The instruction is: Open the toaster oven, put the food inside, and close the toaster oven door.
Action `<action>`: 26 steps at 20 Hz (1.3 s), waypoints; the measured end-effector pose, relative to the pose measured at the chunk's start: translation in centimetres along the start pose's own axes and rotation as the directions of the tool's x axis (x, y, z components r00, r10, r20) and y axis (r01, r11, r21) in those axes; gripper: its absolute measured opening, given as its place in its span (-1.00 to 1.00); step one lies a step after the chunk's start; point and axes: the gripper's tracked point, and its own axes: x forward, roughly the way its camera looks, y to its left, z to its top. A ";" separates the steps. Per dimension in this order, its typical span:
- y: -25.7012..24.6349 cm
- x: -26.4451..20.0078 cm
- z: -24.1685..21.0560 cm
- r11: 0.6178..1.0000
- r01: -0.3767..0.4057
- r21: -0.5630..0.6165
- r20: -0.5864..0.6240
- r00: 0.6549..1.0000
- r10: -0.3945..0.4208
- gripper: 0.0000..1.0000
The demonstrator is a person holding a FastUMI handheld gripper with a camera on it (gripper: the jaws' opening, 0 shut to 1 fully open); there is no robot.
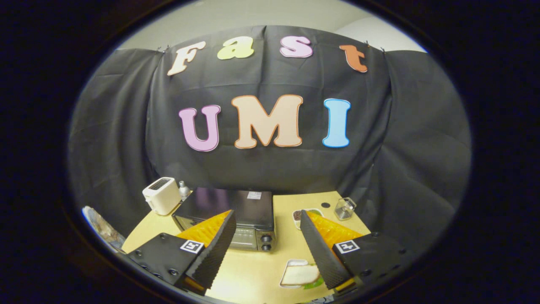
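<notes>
Two black ribbed fingers of the gripper [266,219] stand wide apart above a pale wooden table [253,270], holding nothing. Between and just beyond their tips sits the black toaster oven [236,217], door closed. A slice of bread on a white plate [298,274] lies beside the right finger.

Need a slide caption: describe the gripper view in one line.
Open gripper above the table, closed toaster oven ahead, sandwich plate between its fingers.
</notes>
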 end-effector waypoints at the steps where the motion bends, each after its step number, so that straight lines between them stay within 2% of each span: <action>1: 0.5 0.1 -0.5 1.000 -0.003 0.000 -0.010 1.000 0.003 0.94; 12: 8.7 3.7 -4.3 0.999 -0.025 -0.037 -0.043 0.999 0.023 0.93; 14: 10.5 5.0 -5.0 0.999 -0.032 -0.014 -0.039 0.999 0.031 0.93; 17: 14.0 7.3 -6.3 0.994 -0.077 0.082 -0.017 0.997 0.079 0.93; 21: 15.3 10.6 -7.8 0.983 -0.037 0.178 0.036 0.999 0.031 0.92; 26: 15.9 14.8 -9.3 0.993 0.006 0.121 0.091 0.996 -0.018 0.91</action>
